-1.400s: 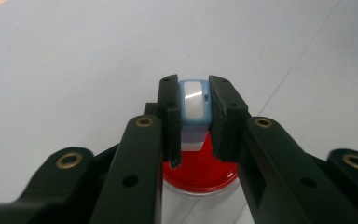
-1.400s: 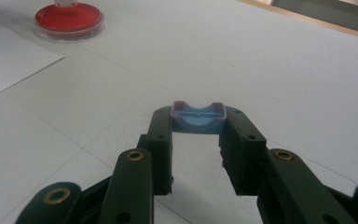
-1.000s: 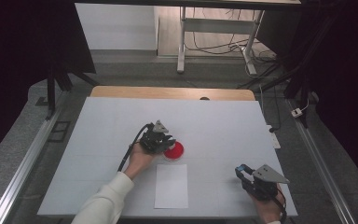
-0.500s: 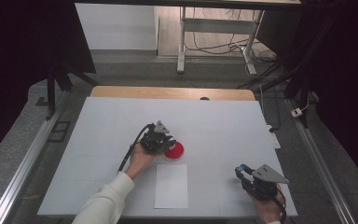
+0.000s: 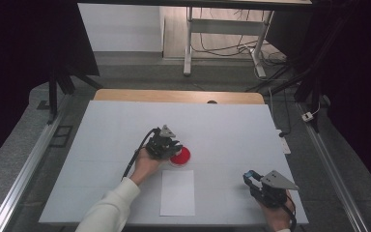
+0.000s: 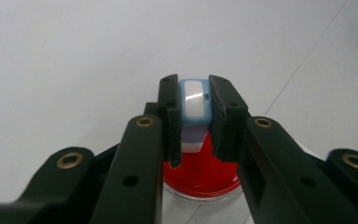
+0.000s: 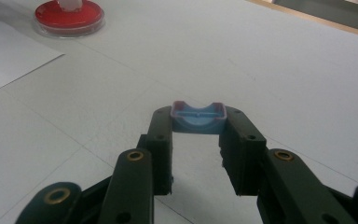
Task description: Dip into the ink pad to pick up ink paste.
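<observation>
I log: left hand-held gripper [image 6: 194, 121] clamped on glossy blue-white stamp [image 6: 195, 103] over round red ink pad [image 5: 180, 156]; right hand-held gripper [image 7: 196, 140] pinching blue cap [image 7: 197, 117]; paper sheet [image 5: 178, 192] beside pad on matte white surface [image 5: 232, 130].

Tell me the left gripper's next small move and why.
Probably lift the stamp straight up off the red ink pad and carry it toward the white paper sheet. The left gripper has it clamped with its base on the pad, while the right gripper holds the blue cap aside.
</observation>
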{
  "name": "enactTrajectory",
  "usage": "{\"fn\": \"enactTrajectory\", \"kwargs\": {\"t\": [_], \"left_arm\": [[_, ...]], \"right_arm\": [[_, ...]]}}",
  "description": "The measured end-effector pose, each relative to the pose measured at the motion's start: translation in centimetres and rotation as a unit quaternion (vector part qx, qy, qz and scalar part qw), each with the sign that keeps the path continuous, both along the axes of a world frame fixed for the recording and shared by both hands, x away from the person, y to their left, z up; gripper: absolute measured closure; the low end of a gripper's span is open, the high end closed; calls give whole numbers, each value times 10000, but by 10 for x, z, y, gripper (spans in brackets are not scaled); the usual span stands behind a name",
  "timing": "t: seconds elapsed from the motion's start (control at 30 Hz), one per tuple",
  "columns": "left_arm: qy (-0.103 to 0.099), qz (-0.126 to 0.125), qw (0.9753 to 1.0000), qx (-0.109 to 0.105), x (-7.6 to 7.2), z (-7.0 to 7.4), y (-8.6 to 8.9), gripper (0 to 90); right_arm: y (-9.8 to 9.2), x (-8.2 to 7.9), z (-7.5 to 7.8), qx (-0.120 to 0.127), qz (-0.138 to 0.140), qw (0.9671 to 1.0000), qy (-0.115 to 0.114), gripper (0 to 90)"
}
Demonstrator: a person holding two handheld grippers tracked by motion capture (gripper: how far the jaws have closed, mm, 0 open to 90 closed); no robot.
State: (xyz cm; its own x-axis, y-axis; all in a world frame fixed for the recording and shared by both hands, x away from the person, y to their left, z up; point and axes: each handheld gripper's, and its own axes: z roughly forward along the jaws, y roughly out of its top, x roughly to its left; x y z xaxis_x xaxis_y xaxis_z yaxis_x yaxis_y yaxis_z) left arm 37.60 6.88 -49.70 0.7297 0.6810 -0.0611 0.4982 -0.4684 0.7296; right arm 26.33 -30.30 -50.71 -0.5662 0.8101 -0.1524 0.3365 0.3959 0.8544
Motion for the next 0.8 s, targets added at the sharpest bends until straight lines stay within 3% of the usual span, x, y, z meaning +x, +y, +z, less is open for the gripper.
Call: {"fn": "enactTrajectory", "kwargs": {"t": [0.4, 0.8], "left_arm": [[-33, -43, 9998, 182, -1, -1, -3, 761], [-35, -50, 9998, 210, -1, -1, -3, 761]], "right_arm": [[0, 0, 0, -7, -1, 10000, -2, 654], [0, 0, 0, -15, 5, 10000, -10, 654]]}}
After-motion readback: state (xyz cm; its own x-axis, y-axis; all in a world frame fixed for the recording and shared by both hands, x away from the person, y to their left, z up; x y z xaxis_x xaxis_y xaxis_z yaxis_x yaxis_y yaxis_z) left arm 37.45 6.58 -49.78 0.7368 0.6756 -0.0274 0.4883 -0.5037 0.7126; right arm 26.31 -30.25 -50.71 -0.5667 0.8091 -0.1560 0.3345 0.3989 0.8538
